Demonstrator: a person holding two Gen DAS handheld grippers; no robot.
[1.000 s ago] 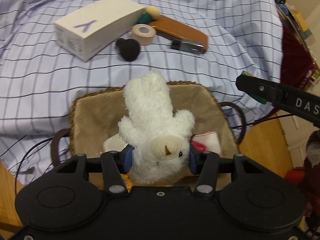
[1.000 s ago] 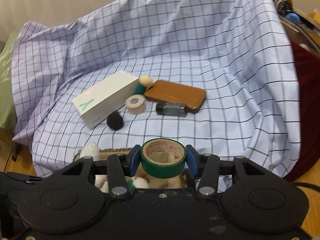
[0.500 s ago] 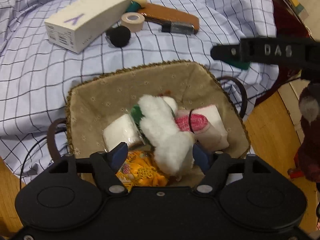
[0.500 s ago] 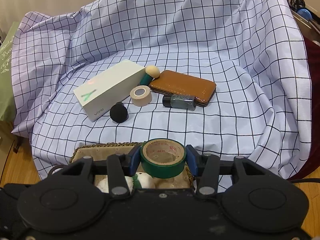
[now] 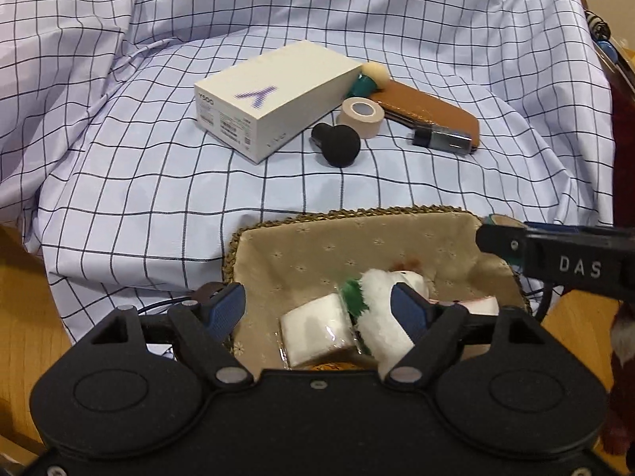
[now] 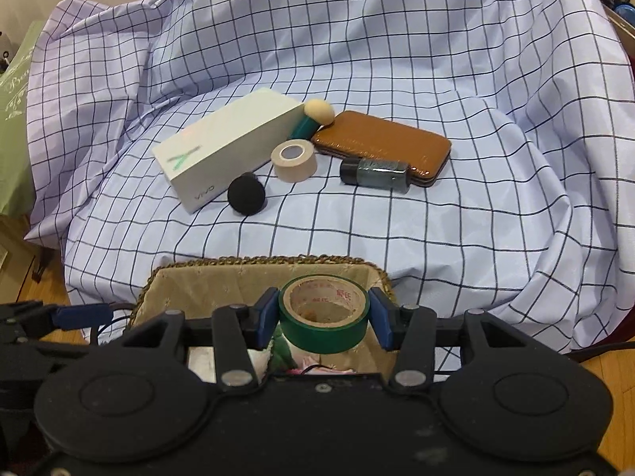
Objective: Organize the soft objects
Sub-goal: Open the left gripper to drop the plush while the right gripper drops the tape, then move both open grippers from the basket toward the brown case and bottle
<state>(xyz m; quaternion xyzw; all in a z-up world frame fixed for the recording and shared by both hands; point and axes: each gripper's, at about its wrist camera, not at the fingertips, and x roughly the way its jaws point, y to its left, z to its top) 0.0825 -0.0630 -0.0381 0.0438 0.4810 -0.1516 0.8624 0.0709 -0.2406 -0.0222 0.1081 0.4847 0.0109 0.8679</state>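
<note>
we've got the white plush toy (image 5: 383,317) lying in the near basket (image 5: 357,238), left gripper (image 5: 319,309) spread wide, right gripper (image 6: 323,319) clamping green tape roll (image 6: 323,317), sponge puffs on the far cloth probably left.

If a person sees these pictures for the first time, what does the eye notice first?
Probably the roll of green tape, clamped in the right hand-held gripper above the woven fabric-lined basket. Next, the fluffy white plush toy lying in that basket under the open left hand-held gripper, and the white rectangular box on the checked cloth beyond.
</note>
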